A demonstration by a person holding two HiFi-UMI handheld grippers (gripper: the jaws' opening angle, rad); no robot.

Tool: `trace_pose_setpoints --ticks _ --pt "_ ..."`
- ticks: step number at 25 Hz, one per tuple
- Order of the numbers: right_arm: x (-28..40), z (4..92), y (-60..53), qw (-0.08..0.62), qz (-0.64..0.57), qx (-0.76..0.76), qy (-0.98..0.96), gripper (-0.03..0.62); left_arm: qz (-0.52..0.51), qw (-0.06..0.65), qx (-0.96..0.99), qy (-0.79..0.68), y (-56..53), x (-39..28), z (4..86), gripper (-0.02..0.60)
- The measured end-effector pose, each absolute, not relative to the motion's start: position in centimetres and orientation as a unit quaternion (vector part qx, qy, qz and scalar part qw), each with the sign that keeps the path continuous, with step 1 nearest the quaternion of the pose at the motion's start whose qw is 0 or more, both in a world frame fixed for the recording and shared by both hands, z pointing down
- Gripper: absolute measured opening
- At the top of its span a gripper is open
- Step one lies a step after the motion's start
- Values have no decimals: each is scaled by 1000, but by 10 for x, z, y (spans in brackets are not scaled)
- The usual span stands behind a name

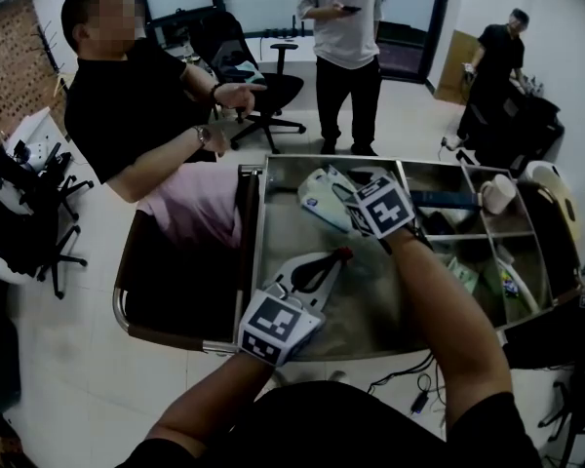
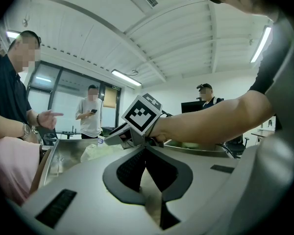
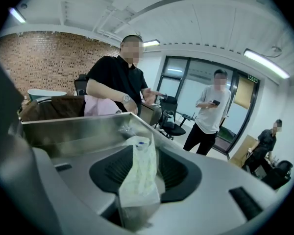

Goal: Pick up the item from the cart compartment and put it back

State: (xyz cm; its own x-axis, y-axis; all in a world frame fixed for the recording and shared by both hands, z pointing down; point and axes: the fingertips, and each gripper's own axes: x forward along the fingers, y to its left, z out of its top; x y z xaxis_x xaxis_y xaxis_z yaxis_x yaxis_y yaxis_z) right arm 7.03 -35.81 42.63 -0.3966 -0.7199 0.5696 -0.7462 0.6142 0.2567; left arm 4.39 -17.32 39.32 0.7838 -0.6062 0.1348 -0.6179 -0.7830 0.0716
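The pale green-and-white soft plastic packet stands upright in the gap of the right gripper. The dark ribbed pads are spread wide on either side of it and do not press it. Seen from the head, the packet is in the far part of the large compartment of the stainless-steel cart, close to the back wall.

The right forearm reaches across the compartment, and its gripper is tilted down toward the far left. The left gripper sits lower, over the cart's near left corner and about level, its jaws closed together with nothing in them.

To the right of the large compartment, steel dividers mark off smaller bins holding assorted goods. A seated person in a black shirt is at the cart's left with a pink cloth on the lap. A standing person in a light top looks at a phone beyond the cart, beside a black office chair. A third person in black stands at the far right. The floor is pale tile, and one wall is red brick.
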Motion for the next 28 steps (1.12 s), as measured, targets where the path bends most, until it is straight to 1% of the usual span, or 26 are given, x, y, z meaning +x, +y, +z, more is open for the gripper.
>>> trace_pose_setpoints --ticks 5,7,8,10,11,17,28 --pt "69 414 -345 303 28 437 -846 187 51 56 942 -327 -174 43 394 0" --pt "69 409 -338 291 37 437 -850 168 49 56 942 -329 -174 43 393 0" --pt "70 407 -334 283 41 439 -852 131 49 57 941 -329 -174 43 393 0" --pt "72 401 -327 261 51 445 -855 24 47 57 941 -330 -174 42 393 0" --pt "72 398 -323 246 59 447 -858 14 46 57 941 -330 -174 41 393 0" --pt "70 384 -290 170 94 445 -874 14 39 59 941 -330 -174 41 391 0" --pt "75 340 -230 67 80 449 -888 14 40 58 943 -326 -175 40 390 0"
